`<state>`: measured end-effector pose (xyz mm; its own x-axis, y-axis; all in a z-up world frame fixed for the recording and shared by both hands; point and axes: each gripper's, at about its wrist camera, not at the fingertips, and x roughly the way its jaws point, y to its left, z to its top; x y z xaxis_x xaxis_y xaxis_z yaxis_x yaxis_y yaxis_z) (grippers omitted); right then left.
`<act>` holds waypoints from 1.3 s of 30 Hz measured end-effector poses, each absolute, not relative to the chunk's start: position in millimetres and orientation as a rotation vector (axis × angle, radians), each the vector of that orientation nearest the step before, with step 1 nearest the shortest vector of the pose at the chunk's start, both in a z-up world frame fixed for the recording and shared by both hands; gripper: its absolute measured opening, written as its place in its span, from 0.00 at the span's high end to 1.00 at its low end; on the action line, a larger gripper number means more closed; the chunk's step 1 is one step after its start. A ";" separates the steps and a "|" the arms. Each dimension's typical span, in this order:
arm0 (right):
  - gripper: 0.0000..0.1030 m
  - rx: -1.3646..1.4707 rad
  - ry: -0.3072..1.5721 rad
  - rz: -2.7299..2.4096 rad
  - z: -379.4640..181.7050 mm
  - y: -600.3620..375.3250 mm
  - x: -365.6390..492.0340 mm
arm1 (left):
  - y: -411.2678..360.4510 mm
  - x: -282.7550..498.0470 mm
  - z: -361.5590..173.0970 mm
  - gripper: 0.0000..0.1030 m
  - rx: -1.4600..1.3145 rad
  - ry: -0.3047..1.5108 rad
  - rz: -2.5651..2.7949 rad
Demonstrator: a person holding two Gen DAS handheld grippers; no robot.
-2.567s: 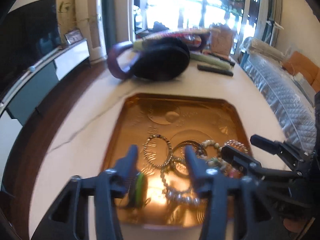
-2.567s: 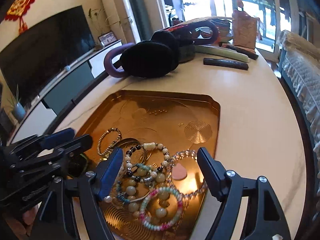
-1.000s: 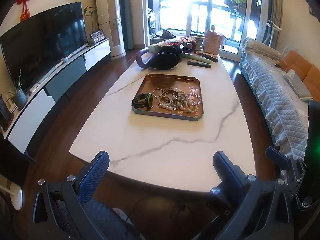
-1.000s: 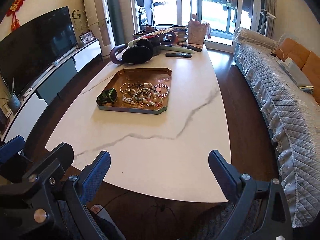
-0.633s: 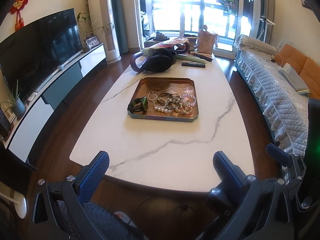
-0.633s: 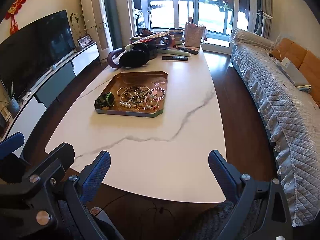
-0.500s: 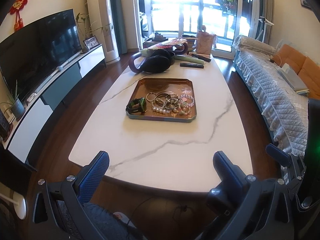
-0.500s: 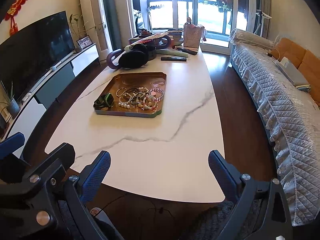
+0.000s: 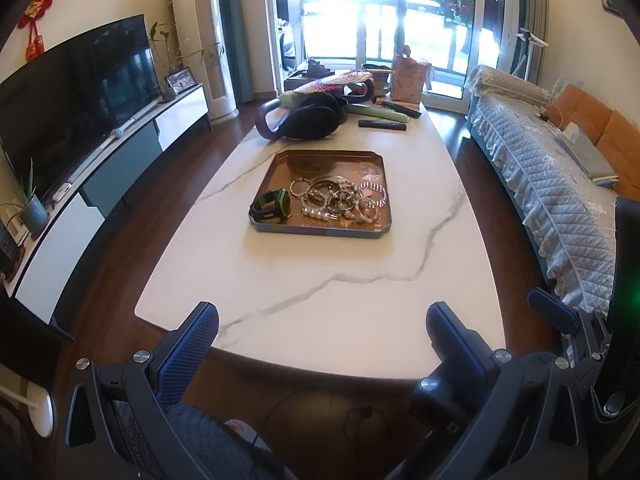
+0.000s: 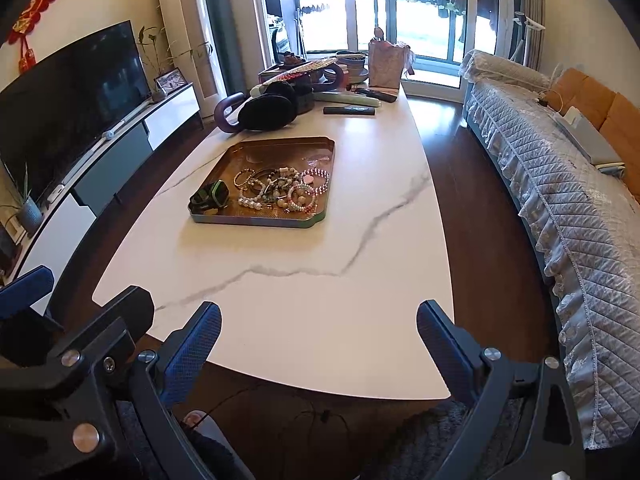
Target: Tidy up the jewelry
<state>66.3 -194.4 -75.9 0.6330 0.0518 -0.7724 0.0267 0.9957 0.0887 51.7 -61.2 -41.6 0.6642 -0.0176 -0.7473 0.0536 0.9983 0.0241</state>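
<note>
left wrist view: the marble table (image 9: 320,280) fills the scene, and everything here is placed from the copper tray (image 9: 320,232) near its middle. beyond the tray's far rim lie dark headphones (image 9: 308,122) and a black remote (image 9: 382,125). inside the tray, a tangle of beaded bracelets (image 9: 344,200) fills the near-right part, too knotted to count surely, perhaps six or more; one green-and-black watch (image 9: 272,206) sits in the near-left corner. the left gripper (image 9: 320,328) and right gripper (image 10: 318,324) both hang well short of the tray at the table's near edge, jaws spread wide and empty. to do well, i judge: approach low, pinch one loose outer bracelet and lift slowly so its neighbours don't drag.
</note>
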 end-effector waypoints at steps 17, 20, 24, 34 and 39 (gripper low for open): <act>0.05 0.125 0.885 0.021 -86.1 -204.8 63.5 | -71.6 49.6 -44.7 0.00 0.067 0.845 -0.033; 0.05 0.129 0.889 0.019 -88.5 -205.5 63.9 | -74.3 49.7 -48.0 0.00 0.073 0.850 -0.035; 0.05 0.138 0.898 0.020 -91.1 -206.6 63.7 | -77.1 50.9 -49.7 0.00 0.093 0.861 -0.036; 0.05 0.129 0.895 0.014 -88.5 -206.0 61.0 | -76.7 48.3 -49.2 0.00 0.096 0.861 -0.045; 0.05 0.129 0.907 0.015 -91.9 -205.6 62.2 | -76.9 49.4 -52.2 0.00 0.091 0.872 -0.038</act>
<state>62.2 -205.6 -91.9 0.6168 0.0674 -0.7842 0.0418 0.9921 0.1182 49.4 -76.9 -52.2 0.6431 0.0040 -0.7658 0.0707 0.9954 0.0645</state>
